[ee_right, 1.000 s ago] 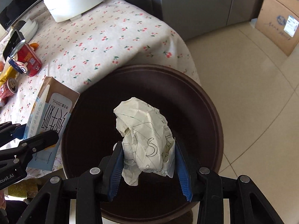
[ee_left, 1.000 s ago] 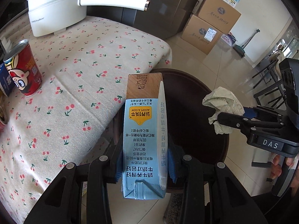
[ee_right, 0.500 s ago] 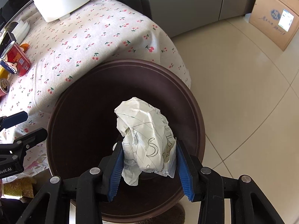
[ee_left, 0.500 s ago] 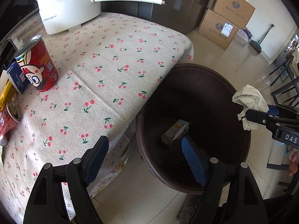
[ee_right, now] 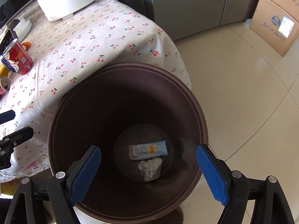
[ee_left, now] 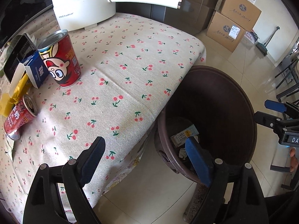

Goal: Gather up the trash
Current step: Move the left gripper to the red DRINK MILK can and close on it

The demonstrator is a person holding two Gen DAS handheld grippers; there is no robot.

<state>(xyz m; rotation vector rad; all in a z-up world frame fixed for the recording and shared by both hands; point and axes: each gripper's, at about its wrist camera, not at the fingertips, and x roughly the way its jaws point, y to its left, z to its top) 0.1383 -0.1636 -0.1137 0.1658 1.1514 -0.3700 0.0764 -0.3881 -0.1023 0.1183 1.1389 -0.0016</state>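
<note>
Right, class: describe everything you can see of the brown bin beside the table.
The bin is a round, dark brown tub, probably plastic, with a ridged rim and walls narrowing to a smaller flat bottom. It stands upright on the tiled floor, open-topped, its rim against the overhanging cherry-print tablecloth. A handle cut-out shows in its outer wall in the left view. At the bottom lie a light blue carton on its side and a crumpled paper wad right beside it. Both grippers are open above it.
</note>
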